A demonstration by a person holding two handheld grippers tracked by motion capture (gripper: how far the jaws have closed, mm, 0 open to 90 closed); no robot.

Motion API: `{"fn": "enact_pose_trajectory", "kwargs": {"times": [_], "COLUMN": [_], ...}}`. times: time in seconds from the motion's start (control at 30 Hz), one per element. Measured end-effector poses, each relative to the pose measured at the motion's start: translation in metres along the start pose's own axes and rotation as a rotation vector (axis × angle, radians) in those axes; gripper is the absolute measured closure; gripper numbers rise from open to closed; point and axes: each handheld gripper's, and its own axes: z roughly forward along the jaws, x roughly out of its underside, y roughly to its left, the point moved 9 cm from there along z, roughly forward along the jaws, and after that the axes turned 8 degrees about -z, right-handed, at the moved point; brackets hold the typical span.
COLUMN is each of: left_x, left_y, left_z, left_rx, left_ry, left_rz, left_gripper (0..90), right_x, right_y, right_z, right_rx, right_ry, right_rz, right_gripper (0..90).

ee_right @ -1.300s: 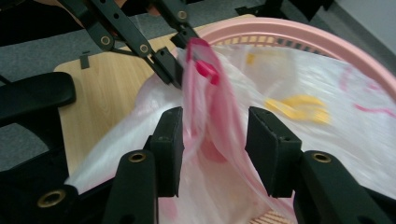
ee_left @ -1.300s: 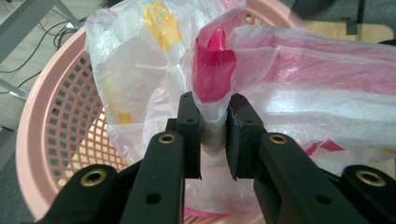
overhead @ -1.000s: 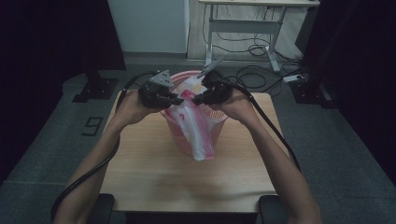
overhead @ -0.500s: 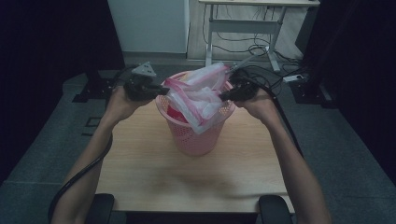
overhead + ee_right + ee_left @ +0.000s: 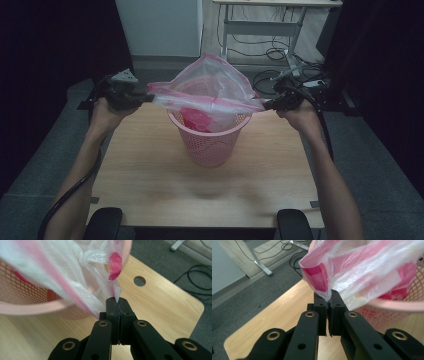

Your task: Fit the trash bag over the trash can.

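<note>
**user1:** Tongs first, then the rest big to small. Left gripper (image 5: 148, 96) clamped tight on the left edge of the plastic bag (image 5: 207, 90), right gripper (image 5: 267, 105) pinching the opposite edge. Jaws pressed together on thin film at both tips, clear in the gripper views (image 5: 329, 298) (image 5: 118, 300).

**user2:** Biggest thing: wooden table (image 5: 150, 175), with a round hole near one corner in the right gripper view. Then pink mesh basket (image 5: 210, 145) standing upright mid-table. Bag stretched wide between both hands, hanging over the basket's mouth, lower part dipping inside. Pink stuff inside, can't tell what.
</note>
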Motion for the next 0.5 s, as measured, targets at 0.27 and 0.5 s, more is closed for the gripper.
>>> {"fn": "enact_pose_trajectory", "kwargs": {"times": [0.27,0.5], "left_x": [0.007,0.000], "left_y": [0.004,0.000], "left_z": [-0.006,-0.024], "left_rx": [0.083,0.118], "left_ry": [-0.019,-0.003], "left_rz": [-0.075,-0.066], "left_gripper": [50.9,31.7], "right_x": [0.006,-0.004], "right_y": [-0.004,0.000], "right_z": [-0.001,-0.009], "right_rx": [-0.025,-0.038], "right_ry": [-0.015,-0.048], "right_rz": [0.034,0.026], "right_gripper": [79.6,64.1]}}
